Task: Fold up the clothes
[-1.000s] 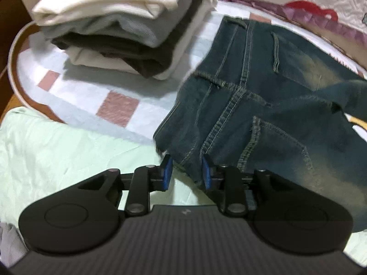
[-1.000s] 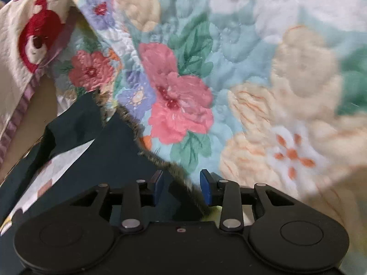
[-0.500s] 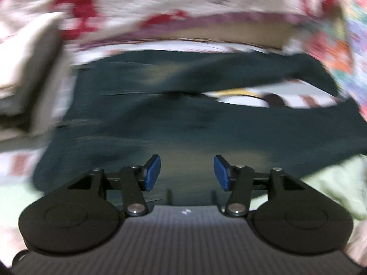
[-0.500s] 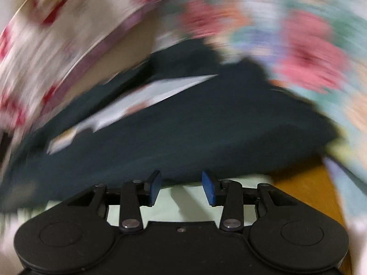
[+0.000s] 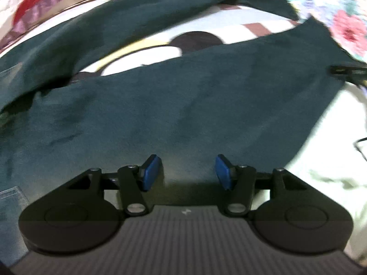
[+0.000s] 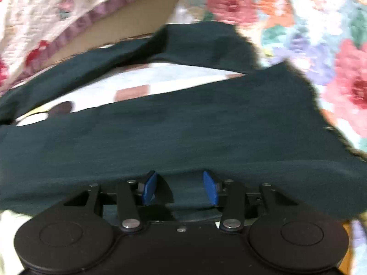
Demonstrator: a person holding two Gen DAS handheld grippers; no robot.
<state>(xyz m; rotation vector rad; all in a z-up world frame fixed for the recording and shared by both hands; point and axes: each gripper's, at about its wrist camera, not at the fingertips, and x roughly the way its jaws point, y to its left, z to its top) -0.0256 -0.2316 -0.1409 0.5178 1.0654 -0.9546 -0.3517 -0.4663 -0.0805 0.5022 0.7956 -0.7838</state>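
Dark blue jeans (image 5: 183,105) lie spread out, their two legs splayed apart over a patterned sheet (image 5: 229,23). In the left wrist view my left gripper (image 5: 188,171) hovers just above the near leg, open, with nothing pinched between its blue pads. In the right wrist view the same jeans (image 6: 183,133) fill the middle. My right gripper (image 6: 180,185) is at the near edge of the near leg, open. Cloth lies between its pads, which do not press on it. The waistband is out of view.
A floral quilt (image 6: 321,34) lies past the leg ends at the right. A white quilt with a purple border (image 6: 57,23) runs along the far left. Pale green cloth (image 5: 332,160) lies at the near right, with a thin black cable (image 5: 360,144) on it.
My left gripper swung from the waistband and the folded stack over to the legs, and its jaws widened. My right gripper moved from the hem on the floral quilt back to the near leg's edge.
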